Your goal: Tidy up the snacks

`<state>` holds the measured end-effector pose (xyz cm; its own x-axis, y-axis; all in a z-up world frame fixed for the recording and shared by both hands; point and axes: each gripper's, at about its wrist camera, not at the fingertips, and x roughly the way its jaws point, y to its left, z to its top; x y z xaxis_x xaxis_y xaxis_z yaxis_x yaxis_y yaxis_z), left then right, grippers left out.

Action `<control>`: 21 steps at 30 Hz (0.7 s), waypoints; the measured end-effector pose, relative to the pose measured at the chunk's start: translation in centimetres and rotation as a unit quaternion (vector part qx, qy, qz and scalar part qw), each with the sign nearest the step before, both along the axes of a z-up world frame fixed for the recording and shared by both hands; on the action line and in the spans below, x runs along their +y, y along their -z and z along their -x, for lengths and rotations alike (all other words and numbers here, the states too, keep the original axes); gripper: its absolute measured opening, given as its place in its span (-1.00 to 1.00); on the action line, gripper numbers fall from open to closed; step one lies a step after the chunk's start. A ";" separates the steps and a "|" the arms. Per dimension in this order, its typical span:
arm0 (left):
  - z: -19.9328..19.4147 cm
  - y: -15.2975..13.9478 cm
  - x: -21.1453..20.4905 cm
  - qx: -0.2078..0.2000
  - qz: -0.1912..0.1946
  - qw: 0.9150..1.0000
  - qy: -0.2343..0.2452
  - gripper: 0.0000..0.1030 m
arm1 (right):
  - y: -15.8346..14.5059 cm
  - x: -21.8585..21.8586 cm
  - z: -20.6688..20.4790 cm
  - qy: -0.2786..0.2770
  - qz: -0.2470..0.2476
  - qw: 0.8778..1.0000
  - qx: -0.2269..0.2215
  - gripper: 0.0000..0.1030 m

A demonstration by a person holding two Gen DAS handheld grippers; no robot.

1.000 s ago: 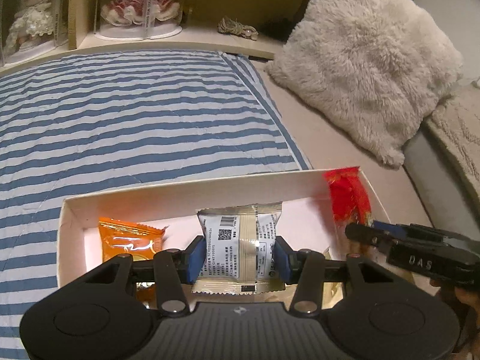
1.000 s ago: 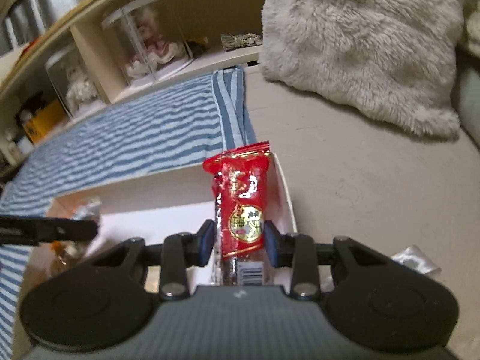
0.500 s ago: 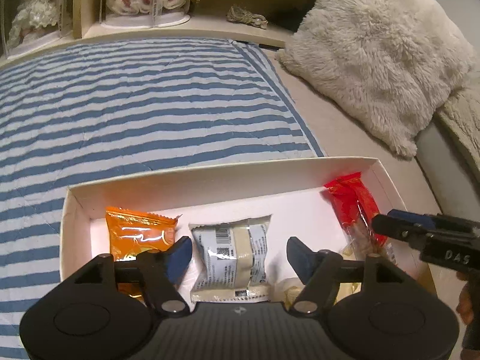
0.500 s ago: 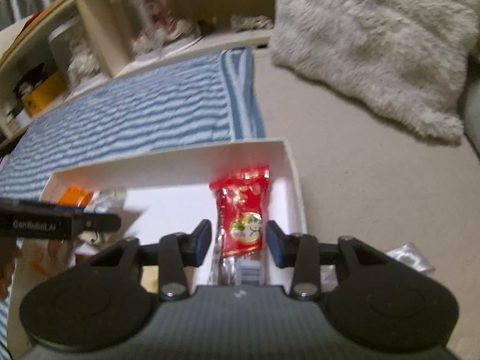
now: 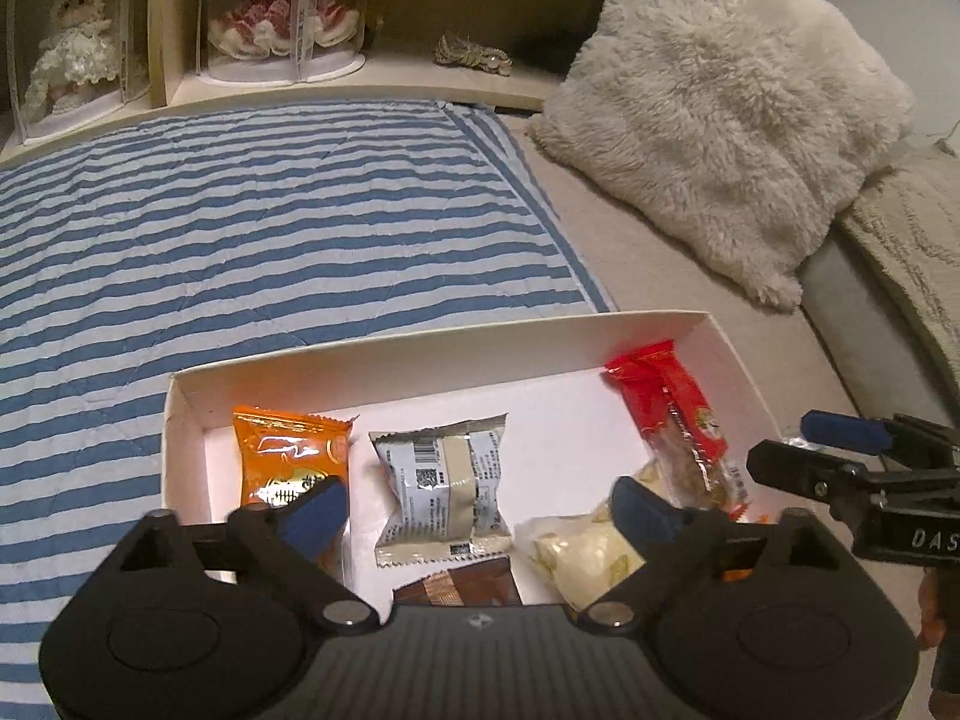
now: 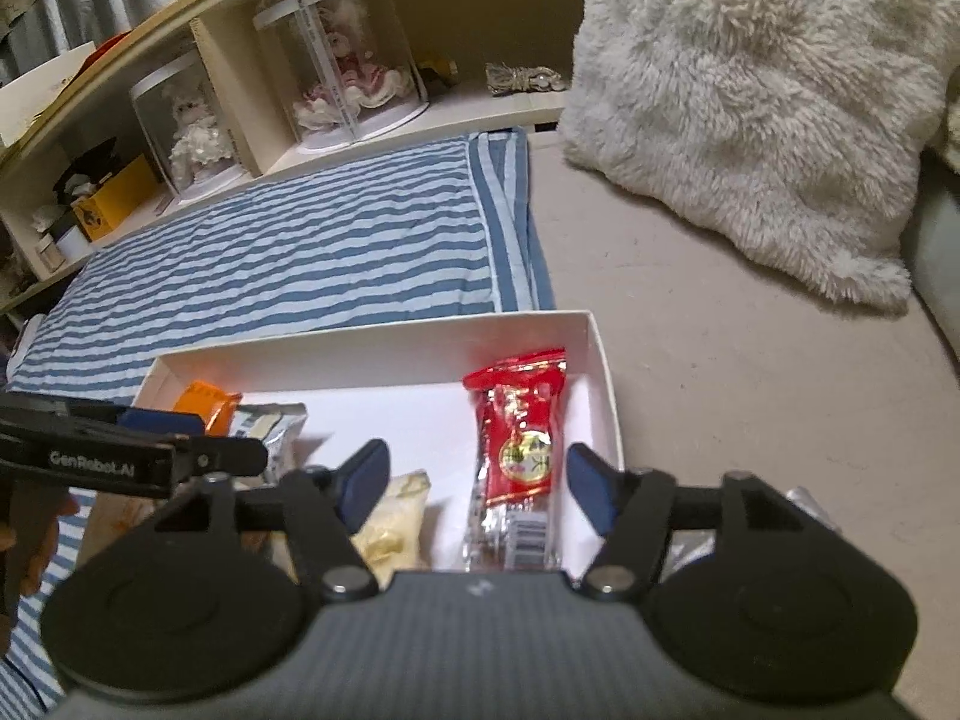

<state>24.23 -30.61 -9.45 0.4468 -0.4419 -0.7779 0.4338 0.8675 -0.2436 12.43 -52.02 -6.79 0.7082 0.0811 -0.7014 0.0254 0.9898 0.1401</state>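
Observation:
A white box (image 5: 432,348) lies on the bed and holds several snacks: an orange packet (image 5: 288,456) at the left, a silver-white packet (image 5: 441,492) in the middle, a red packet (image 5: 672,414) at the right, a pale yellow snack (image 5: 585,546) and a brown one (image 5: 462,585) at the near side. My left gripper (image 5: 480,507) is open above the silver-white packet. My right gripper (image 6: 477,480) is open above the red packet (image 6: 522,438), over the right end of the box (image 6: 594,336).
A striped blue blanket (image 5: 240,228) lies beyond the box. A fluffy cream pillow (image 5: 720,102) leans at the right. A shelf (image 5: 372,72) with dolls in clear cases stands at the back. A crumpled clear wrapper (image 6: 807,504) lies right of the box.
Both grippers have let go of their packets, opened wide and pulled back and up. The silver-white and red packets now lie in the box.

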 end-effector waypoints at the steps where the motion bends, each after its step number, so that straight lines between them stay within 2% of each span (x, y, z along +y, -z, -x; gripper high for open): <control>1: 0.2 -0.2 0.1 -0.001 0.002 1.000 0.000 0.99 | -0.2 0.1 0.4 0.001 0.004 1.000 -0.001 0.56; 2: 0.5 -0.5 0.3 -0.002 0.005 1.000 0.001 1.00 | -0.6 0.3 0.7 0.002 0.010 1.000 -0.005 0.67; 6: 1.5 -1.6 0.7 0.004 0.002 1.000 0.000 1.00 | -1.5 0.9 1.9 0.006 0.026 1.000 -0.007 0.84; 8: 2.1 -2.1 0.8 -0.005 -0.002 1.000 0.000 1.00 | -2.1 1.1 2.7 0.011 0.029 0.999 -0.013 0.99; 21: 6.5 -6.0 3.4 -0.049 -0.008 0.999 -0.015 1.00 | -4.4 2.5 6.3 0.031 0.033 0.998 -0.034 0.99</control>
